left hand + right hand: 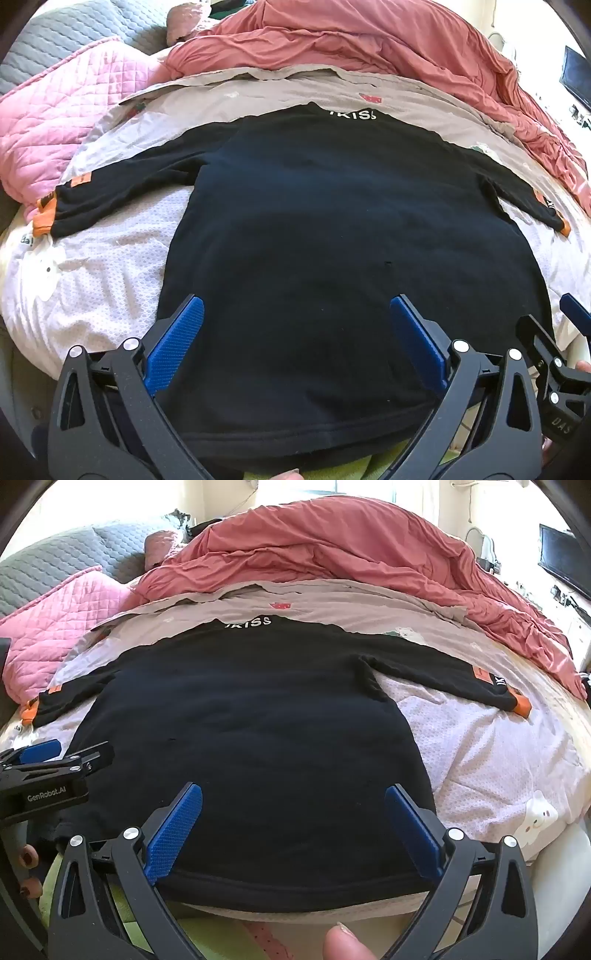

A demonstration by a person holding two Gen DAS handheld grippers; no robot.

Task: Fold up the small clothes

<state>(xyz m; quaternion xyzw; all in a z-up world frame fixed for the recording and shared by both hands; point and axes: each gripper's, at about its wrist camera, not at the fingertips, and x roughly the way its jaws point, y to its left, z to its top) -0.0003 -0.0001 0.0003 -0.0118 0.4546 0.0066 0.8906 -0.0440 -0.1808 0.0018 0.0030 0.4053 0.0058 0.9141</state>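
The black shirt (332,229) lies flat on the bed (491,746), sleeves spread left and right, hem nearest. Left gripper (293,310) and right gripper (293,797) hover over the hem, jaws wide and empty. Folding looks unstarted; next, each should probably pinch a near hem corner.

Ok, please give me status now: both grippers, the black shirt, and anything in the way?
Left gripper open, right gripper open, both above the hem. Black shirt flat on the bed, sleeves out, unfolded. Nothing on it.

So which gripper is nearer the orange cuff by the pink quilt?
Left. The left gripper hovers at the shirt's hem on that cuff's side; the right gripper is further along the hem.
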